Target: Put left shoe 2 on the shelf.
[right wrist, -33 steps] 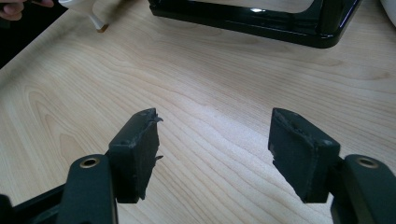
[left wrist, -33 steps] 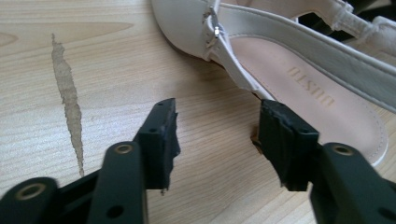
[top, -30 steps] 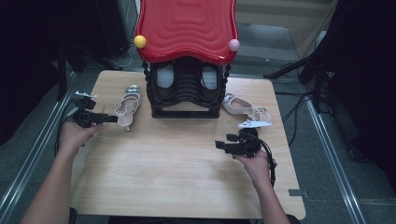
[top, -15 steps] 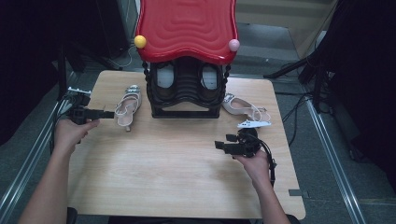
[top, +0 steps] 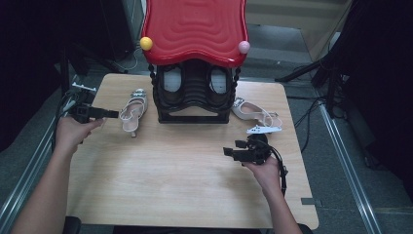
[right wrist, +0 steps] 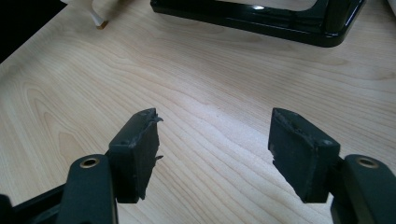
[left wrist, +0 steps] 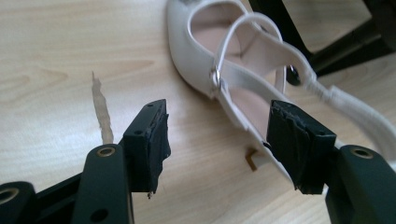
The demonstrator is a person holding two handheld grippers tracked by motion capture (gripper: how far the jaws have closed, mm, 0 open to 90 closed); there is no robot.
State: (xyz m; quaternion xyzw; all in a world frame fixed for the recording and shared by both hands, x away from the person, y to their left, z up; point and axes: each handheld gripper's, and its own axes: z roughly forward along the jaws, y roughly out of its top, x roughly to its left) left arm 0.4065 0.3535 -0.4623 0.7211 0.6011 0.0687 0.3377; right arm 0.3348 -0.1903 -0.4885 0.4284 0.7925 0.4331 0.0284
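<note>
The pale strappy shoe [top: 131, 111] you are reaching for lies on the left part of the bench [top: 160, 190], just left of the black rack [top: 193, 100] under the red roof, toe toward the far edge and heel toward you. It looks light, with a stiff sole and side wall but thin, floppy straps [left wrist: 261, 35] that would slip or stretch if pinched alone, so take it by the firm side wall near the buckle or at the heel cup. Your left hand-held gripper [left wrist: 217, 140] has its jaws apart, just short of the shoe's near side, one pad already overlapping the edge. Your right hand-held gripper [right wrist: 215, 149] is also spread wide over bare wood, well apart from the second shoe [top: 255, 113] lying right of the rack. Keep the slender heel clear of the rack as you lift.
</note>
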